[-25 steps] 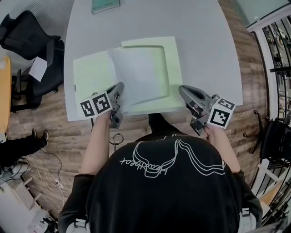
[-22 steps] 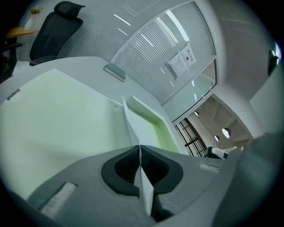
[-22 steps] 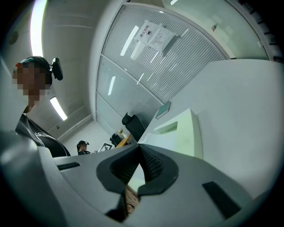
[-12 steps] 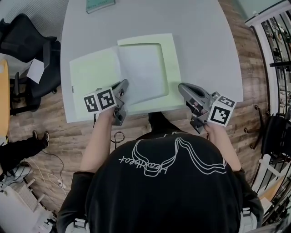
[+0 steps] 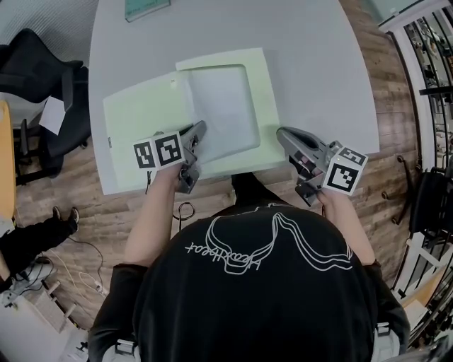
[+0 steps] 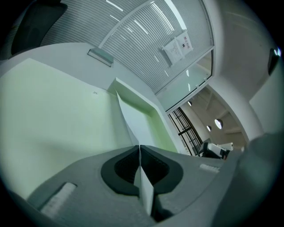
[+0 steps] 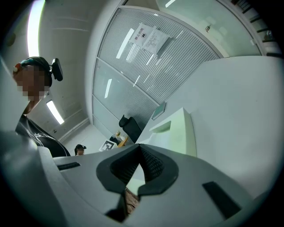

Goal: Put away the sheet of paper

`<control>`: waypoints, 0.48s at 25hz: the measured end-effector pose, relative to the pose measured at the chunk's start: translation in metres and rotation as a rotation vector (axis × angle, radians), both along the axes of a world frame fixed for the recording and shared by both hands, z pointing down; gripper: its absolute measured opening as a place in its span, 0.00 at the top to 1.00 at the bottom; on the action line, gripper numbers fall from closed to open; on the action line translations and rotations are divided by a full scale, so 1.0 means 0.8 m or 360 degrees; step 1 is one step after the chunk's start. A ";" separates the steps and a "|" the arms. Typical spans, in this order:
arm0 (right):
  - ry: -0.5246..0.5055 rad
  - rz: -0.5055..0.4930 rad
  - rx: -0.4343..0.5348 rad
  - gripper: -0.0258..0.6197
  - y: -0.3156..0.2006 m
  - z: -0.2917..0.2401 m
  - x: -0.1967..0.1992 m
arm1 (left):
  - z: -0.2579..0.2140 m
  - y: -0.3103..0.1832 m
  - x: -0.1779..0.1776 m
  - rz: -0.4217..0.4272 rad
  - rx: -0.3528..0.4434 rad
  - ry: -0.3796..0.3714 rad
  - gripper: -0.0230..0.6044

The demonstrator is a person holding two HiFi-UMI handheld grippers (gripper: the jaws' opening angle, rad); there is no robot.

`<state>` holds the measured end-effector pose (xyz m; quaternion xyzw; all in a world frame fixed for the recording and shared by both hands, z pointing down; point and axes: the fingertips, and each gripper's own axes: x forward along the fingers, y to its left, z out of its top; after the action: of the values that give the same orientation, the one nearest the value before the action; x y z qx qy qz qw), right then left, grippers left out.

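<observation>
Wood floor, black chair, grey table

A black short-sleeved T-shirt with white line art on its back, and a grey left gripper and right gripper, each with a black-and-white marker cube

The folder lies open on the table, near the table's near edge and left of its centre. The sheet of paper lies over the folder's right half, with its near left corner between the jaws of the left gripper. The right gripper sits just right of the folder's near right corner, over the table's near edge. A book lies at the table's far left. A chair stands left of the table.
</observation>
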<state>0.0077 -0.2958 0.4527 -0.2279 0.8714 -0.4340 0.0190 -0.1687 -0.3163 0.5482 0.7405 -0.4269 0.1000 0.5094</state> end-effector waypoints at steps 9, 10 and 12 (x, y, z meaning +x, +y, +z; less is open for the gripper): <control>-0.0003 0.0026 -0.0001 0.95 -0.003 0.002 0.006 | 0.006 -0.004 0.020 0.0105 -0.0036 -0.0015 0.94; -0.0003 0.0025 0.0000 0.95 -0.004 0.002 0.006 | 0.007 -0.003 0.023 0.0130 -0.0040 -0.0025 0.95; -0.0002 0.0022 0.0000 0.95 -0.004 0.002 0.005 | 0.009 -0.001 0.027 0.0181 -0.0040 -0.0056 0.94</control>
<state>0.0115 -0.2988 0.4541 -0.2336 0.8698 -0.4341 0.0225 -0.1472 -0.3169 0.5552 0.7551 -0.3917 0.1471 0.5047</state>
